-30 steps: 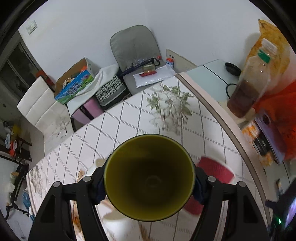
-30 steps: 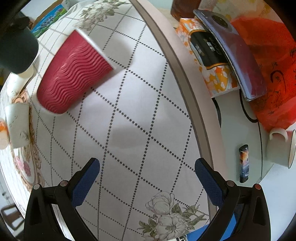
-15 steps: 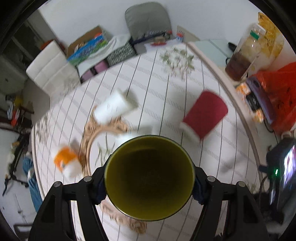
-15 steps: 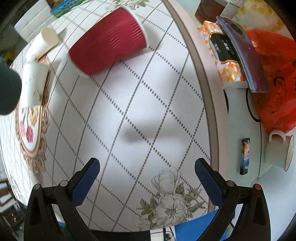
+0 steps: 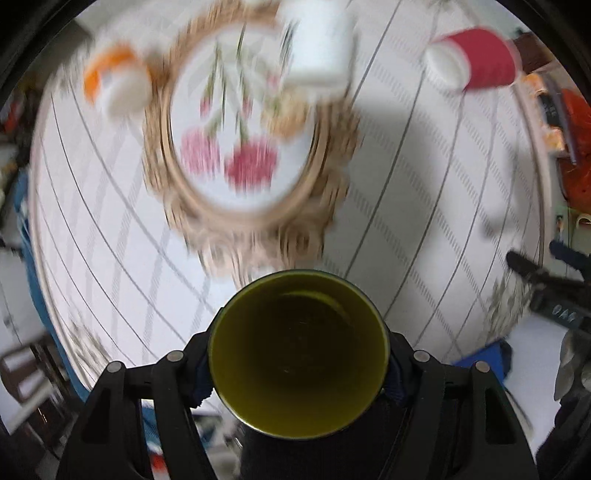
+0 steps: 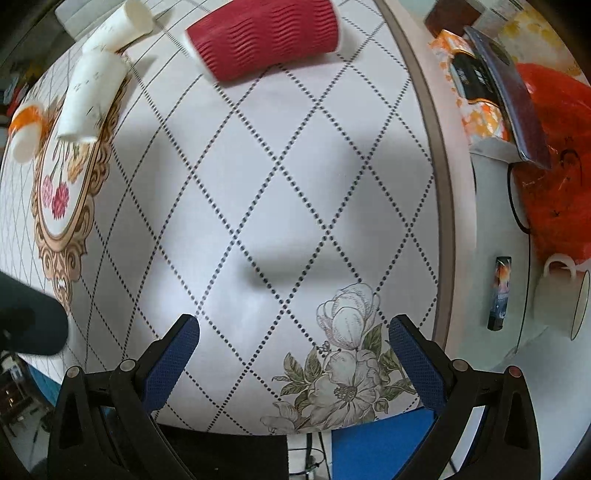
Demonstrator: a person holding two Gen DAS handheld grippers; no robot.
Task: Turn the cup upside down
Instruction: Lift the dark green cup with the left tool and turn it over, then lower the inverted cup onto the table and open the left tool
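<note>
My left gripper (image 5: pixel 298 363) is shut on a dark green cup (image 5: pixel 298 354) whose olive inside faces the camera; its mouth points down toward the table (image 5: pixel 424 206). The cup's dark outside shows at the left edge of the right wrist view (image 6: pixel 29 325). My right gripper (image 6: pixel 293 349) is open and empty above the table near its front edge. A red ribbed paper cup (image 6: pixel 264 37) lies on its side at the far end; it also shows in the left wrist view (image 5: pixel 476 59).
Two white paper cups (image 6: pixel 92 99) (image 6: pixel 118 26) and an orange-and-white cup (image 6: pixel 24 129) lie on the left. A tissue box and phone (image 6: pixel 498 81), an orange bag (image 6: pixel 554 155), a lighter (image 6: pixel 500 291) and a white mug (image 6: pixel 561 299) are on the right beyond the table edge.
My left gripper has tilted the green cup from facing the far wall to facing down at the table, with motion blur. The right gripper has pulled back toward the table's front edge.
</note>
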